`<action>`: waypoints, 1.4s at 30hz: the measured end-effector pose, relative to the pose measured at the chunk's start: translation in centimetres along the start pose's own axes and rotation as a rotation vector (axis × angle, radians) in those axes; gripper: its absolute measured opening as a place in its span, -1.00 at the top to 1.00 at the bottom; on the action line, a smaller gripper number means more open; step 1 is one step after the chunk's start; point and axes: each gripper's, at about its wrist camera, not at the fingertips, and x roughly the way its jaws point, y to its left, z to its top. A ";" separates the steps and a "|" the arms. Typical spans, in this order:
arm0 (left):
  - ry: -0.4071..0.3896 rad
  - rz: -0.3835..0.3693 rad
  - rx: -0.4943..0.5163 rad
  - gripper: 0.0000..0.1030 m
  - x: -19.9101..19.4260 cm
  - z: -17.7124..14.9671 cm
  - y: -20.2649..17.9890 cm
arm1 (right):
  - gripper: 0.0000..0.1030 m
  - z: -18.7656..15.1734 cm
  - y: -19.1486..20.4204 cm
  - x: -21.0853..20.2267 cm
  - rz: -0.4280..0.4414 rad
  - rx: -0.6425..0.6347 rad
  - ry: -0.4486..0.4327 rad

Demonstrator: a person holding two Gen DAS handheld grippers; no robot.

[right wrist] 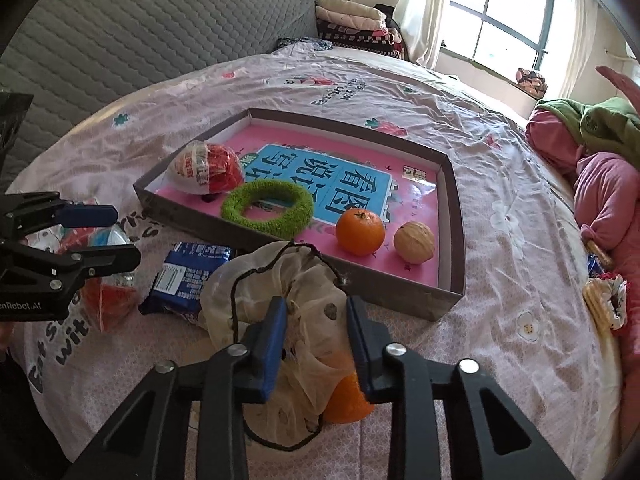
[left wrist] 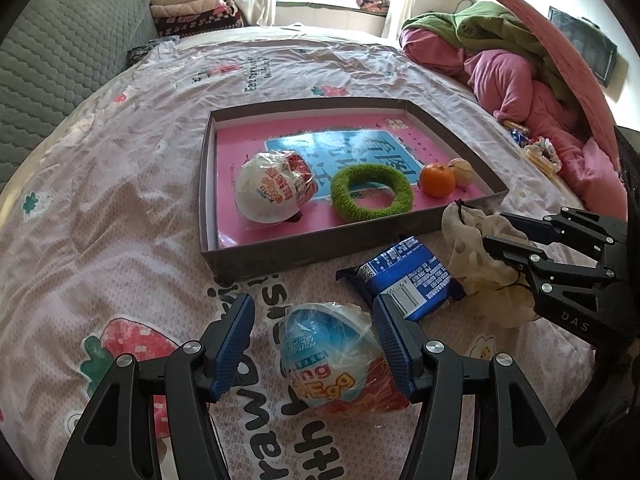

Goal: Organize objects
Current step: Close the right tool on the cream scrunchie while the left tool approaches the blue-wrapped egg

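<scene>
A shallow grey box (left wrist: 208, 184) on the bed holds a pink book, a white-and-red wrapped egg toy (left wrist: 268, 192), a green fuzzy ring (left wrist: 372, 170), an orange (left wrist: 437, 180) and a walnut (left wrist: 462, 172). In front of it lie a blue snack packet (left wrist: 408, 272) and a blue wrapped egg toy (left wrist: 324, 364). My left gripper (left wrist: 312, 302) is open, its pads on either side of that blue egg with a gap on the left. My right gripper (right wrist: 316, 304) is shut on a cream drawstring pouch (right wrist: 280, 276). A second orange (right wrist: 348, 400) lies partly under the pouch.
Pink and green bedding (left wrist: 520, 80) is heaped along the bed's right side, with small snack wrappers (right wrist: 604, 300) beside it. A grey quilted cushion (left wrist: 60, 60) and folded blankets (left wrist: 192, 8) stand at the far left. The sheet is wrinkled.
</scene>
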 end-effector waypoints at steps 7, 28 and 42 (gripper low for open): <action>0.005 -0.001 0.000 -0.23 0.0 -0.2 0.1 | 0.66 -0.1 1.0 -0.3 0.006 -0.046 -0.002; 0.059 -0.074 -0.022 -0.43 -0.1 -2.4 0.7 | 0.72 -1.9 5.6 -1.9 0.140 -0.206 -0.007; 0.111 -0.037 0.017 -0.44 1.6 -4.0 -0.6 | 0.72 -3.4 5.4 -0.6 0.152 -0.203 0.050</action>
